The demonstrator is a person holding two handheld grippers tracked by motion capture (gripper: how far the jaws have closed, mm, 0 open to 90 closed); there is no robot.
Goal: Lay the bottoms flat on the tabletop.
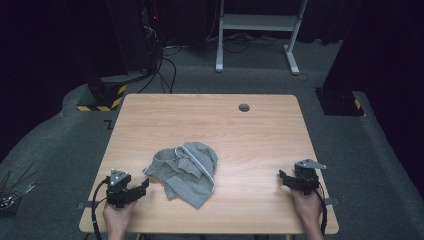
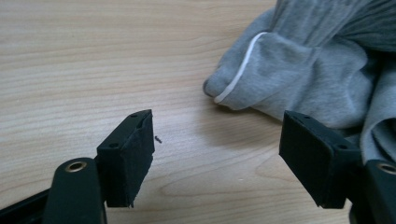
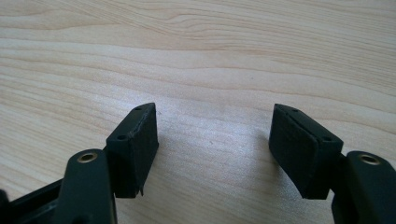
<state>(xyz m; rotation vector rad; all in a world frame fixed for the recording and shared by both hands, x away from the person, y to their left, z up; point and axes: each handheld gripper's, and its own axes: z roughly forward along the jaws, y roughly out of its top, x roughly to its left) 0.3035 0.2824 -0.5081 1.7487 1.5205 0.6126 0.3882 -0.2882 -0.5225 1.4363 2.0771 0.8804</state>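
Dim and grainy from above, with black surroundings and soft light on the table [image 1: 260,130]. Brighter and sharper up close: faint shadows under the pads [image 3: 140,144], mild blur on the cloth [image 2: 322,70] beyond the left gripper [image 2: 217,156].

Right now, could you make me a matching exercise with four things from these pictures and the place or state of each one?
Things:
1. grey garment
2. left gripper
3. right gripper
4. round grey cap

Places or states:
A. set in the far part of the table
B. open, beside the garment's near left edge
C. crumpled at the table's middle
D. open over bare wood, apart from the garment

Pairs: 1-C, 2-B, 3-D, 4-A
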